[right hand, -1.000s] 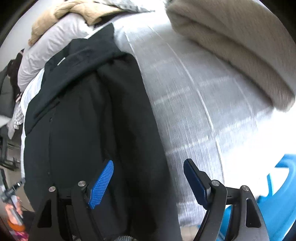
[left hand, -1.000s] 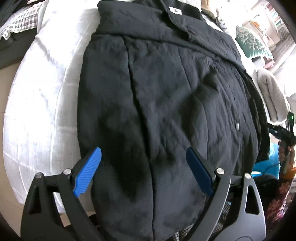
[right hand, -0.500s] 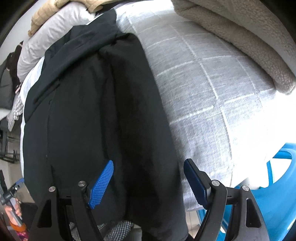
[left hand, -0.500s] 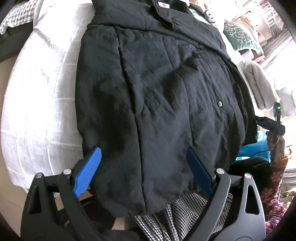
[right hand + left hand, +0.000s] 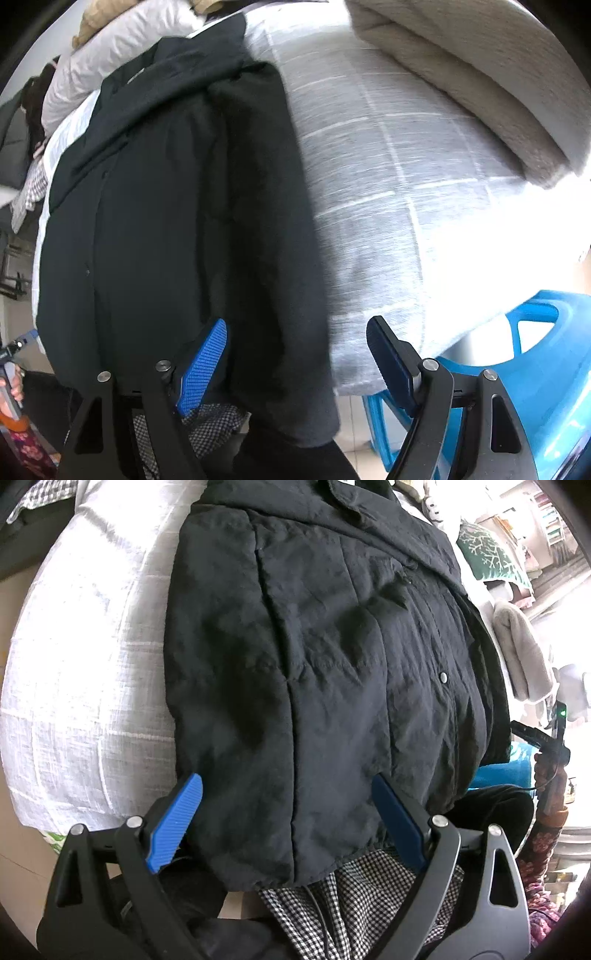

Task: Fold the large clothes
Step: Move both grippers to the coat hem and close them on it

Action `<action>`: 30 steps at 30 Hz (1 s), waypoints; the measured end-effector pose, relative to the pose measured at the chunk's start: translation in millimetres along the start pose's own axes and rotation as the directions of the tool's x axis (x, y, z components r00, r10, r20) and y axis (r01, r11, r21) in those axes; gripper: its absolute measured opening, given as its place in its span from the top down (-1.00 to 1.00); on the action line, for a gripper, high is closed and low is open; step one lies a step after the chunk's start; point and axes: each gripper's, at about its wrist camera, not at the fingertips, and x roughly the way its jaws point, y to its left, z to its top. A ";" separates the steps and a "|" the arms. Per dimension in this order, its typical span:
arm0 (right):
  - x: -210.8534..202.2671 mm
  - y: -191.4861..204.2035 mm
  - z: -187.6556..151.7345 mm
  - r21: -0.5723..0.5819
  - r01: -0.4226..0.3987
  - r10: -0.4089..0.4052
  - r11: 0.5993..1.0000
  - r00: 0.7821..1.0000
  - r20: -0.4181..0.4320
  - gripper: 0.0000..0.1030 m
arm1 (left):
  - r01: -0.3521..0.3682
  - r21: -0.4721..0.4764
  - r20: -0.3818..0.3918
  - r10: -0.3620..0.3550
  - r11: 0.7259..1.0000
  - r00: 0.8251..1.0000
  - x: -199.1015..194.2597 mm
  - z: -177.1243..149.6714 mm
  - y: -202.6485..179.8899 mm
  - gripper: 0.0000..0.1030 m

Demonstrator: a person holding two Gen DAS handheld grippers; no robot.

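black jacket flat on bed

Shirt lies on bed; stool beside bed.

Black jacket collar cut off at left wrist view's top edge. Right wrist view: bedspread motion-blurred, washed out at right; beige blanket cropped.

A blue plastic stool stands beside the white checked bedspread, beige blanket on top
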 end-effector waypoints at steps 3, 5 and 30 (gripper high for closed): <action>-3.5 -10.7 0.3 0.029 -0.024 0.024 0.999 1.000 0.012 -0.56 | -0.006 -0.007 -0.013 0.006 1.000 1.000 2.6 -2.3 2.6 -0.81; -0.2 -12.7 -0.2 0.030 -0.040 0.040 0.999 0.999 0.001 -0.55 | -0.016 0.006 -0.024 0.016 1.000 1.000 3.0 -5.8 3.4 -0.81; 62.3 35.9 10.6 -0.092 -0.044 0.018 0.995 0.963 -0.270 -0.25 | 0.028 0.018 -0.218 -0.023 0.999 0.976 52.1 -28.6 26.3 0.14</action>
